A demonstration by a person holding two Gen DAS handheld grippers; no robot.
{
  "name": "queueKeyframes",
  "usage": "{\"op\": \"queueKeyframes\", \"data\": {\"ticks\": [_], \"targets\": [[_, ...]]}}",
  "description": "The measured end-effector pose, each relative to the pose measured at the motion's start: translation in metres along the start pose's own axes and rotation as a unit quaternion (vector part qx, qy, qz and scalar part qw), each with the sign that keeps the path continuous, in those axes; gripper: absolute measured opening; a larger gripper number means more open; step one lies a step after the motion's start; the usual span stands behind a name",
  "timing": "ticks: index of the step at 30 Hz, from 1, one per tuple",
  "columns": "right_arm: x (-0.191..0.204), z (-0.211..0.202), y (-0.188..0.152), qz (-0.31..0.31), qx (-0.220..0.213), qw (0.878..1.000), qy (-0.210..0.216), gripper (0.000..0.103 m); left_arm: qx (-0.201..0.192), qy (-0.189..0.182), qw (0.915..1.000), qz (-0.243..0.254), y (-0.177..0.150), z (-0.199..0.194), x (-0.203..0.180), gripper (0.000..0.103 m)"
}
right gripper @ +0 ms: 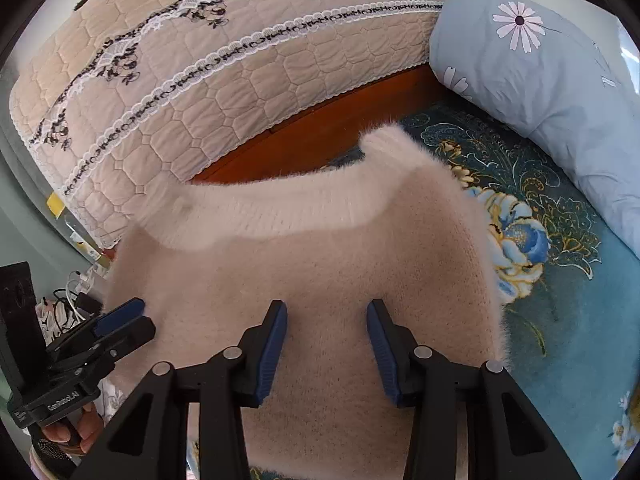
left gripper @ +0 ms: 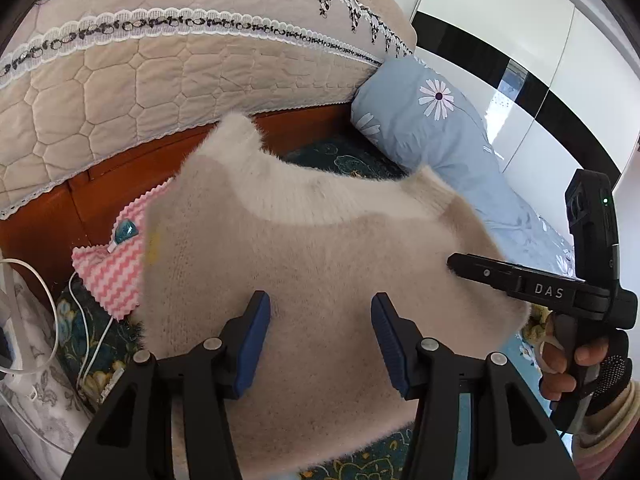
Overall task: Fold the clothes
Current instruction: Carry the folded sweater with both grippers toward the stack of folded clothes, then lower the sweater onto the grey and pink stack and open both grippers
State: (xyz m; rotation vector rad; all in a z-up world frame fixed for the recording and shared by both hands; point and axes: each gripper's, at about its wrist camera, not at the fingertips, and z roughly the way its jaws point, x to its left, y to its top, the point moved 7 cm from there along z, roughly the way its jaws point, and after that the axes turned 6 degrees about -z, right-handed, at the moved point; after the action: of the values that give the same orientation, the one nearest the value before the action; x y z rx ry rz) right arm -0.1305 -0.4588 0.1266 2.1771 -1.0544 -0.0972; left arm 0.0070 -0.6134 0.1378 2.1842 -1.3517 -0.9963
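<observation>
Sweater (left gripper: 320,264): folded on the bed (right gripper: 568,320), collar away, long axis left-right.
Left hand-held gripper (left gripper: 320,340): open, directly above.
Right hand-held gripper (right gripper: 327,346): open, equally near.

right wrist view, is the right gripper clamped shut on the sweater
No, the right gripper is open, its two blue pads spread well apart above the fuzzy beige sweater, with nothing pinched between them.
</observation>
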Motion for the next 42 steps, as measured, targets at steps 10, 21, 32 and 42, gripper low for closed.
{"op": "queueKeyframes", "data": {"ticks": [10, 21, 32, 42], "targets": [[-0.011, 0.018, -0.001, 0.027, 0.023, 0.999, 0.001, 0.047, 0.002, 0.017, 0.9998, 0.004, -0.002, 0.013, -0.001, 0.053], [0.027, -0.073, 0.0, -0.014, -0.11, 0.993, 0.032, 0.047, -0.067, 0.023, 0.9974, -0.012, -0.03, -0.052, -0.025, 0.054], [0.036, -0.054, -0.123, -0.029, -0.13, 0.991, -0.001, 0.053, -0.146, 0.002, 0.9847, -0.096, -0.141, -0.051, -0.029, 0.059], [-0.002, -0.018, -0.138, -0.055, -0.144, 0.988, -0.027, 0.08, -0.158, 0.08, 0.9779, -0.112, -0.152, 0.006, -0.027, 0.076]]}}
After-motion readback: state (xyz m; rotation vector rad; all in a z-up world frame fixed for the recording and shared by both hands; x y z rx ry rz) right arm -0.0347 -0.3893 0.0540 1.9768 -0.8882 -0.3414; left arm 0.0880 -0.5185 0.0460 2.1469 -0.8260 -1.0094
